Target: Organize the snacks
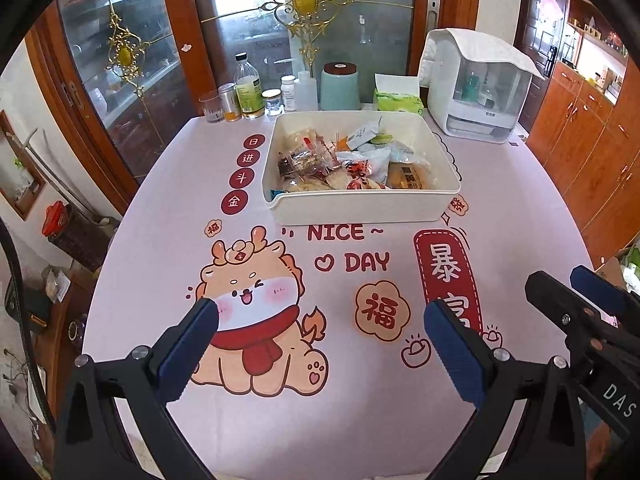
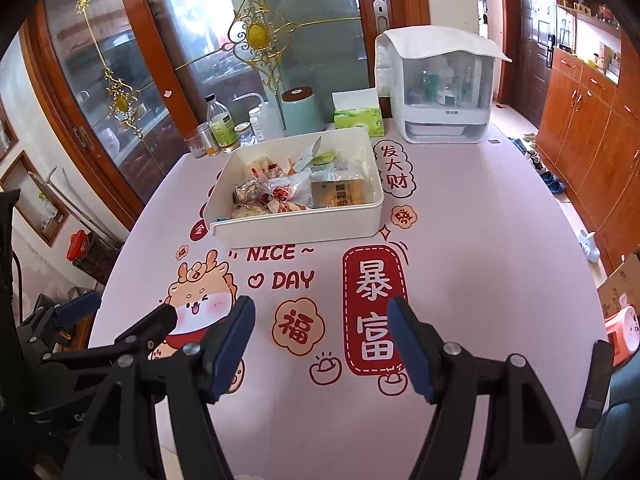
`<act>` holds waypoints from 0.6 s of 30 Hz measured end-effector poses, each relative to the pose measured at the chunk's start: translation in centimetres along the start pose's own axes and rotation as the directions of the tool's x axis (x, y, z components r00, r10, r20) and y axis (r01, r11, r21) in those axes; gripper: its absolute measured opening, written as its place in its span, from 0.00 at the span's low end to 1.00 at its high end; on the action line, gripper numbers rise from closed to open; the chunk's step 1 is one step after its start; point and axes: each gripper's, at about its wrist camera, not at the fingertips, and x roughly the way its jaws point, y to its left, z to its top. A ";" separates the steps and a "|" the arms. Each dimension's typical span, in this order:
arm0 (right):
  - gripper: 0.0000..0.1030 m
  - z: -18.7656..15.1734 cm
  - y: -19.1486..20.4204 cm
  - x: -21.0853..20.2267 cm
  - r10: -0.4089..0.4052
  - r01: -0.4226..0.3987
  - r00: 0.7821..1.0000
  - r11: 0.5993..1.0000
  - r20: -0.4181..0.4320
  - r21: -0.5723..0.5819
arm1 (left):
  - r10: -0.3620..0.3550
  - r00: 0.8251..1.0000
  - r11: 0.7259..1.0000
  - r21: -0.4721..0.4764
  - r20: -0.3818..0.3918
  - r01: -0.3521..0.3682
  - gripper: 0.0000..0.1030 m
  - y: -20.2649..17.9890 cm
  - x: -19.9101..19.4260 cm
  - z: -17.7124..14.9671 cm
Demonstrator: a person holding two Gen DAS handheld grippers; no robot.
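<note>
Tablecloth [image 1: 360, 420] reads "NICE DAY" | snack bin [image 1: 360, 206] full | left tongs [image 1: 320, 340], right tongs [image 2: 322, 336] agape, empty

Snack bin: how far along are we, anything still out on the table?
Done, it seems: the snacks all lie in the white bin, and no loose packet shows on the tablecloth. In hand: nothing; the left claw and right claw are both open and empty, short of the bin. Left: possibly only tidying inside the bin.
</note>
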 end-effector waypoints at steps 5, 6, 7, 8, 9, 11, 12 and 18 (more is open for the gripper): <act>0.67 -0.1 -0.1 0.2 0.005 -0.005 1.000 1.000 -0.017 0.002 | 0.002 1.000 1.000 -0.004 -0.012 -0.002 0.99 0.1 0.0 -0.1; 0.67 -0.2 -0.1 0.2 0.006 -0.006 1.000 1.000 -0.021 0.003 | 0.001 1.000 1.000 -0.007 -0.013 -0.001 0.99 0.0 0.0 -0.1; 0.67 -0.2 -0.2 0.3 0.009 -0.009 1.000 1.000 -0.025 0.004 | -0.001 1.000 1.000 -0.008 -0.013 0.001 0.99 0.1 0.0 -0.1; 0.67 -0.2 -0.2 0.3 0.012 -0.012 1.000 1.000 -0.028 0.005 | -0.001 1.000 1.000 -0.009 -0.014 0.001 0.99 0.0 -0.1 -0.1; 0.67 -0.3 -0.2 0.3 0.014 -0.013 0.999 1.000 -0.030 0.007 | -0.001 1.000 1.000 -0.009 -0.015 0.001 0.99 0.1 -0.1 -0.1; 0.67 -0.3 -0.2 0.3 0.014 -0.013 0.999 1.000 -0.031 0.008 | -0.004 1.000 1.000 -0.012 -0.017 0.004 0.99 0.1 -0.1 -0.2; 0.67 -0.3 -0.2 0.3 0.014 -0.014 0.999 1.000 -0.031 0.008 | -0.003 1.000 1.000 -0.011 -0.017 0.003 0.99 0.1 -0.1 -0.1; 0.67 -0.4 -0.1 0.3 0.014 -0.014 0.999 1.000 -0.031 0.001 | -0.003 1.000 1.000 -0.012 -0.016 0.003 0.99 0.2 0.0 -0.1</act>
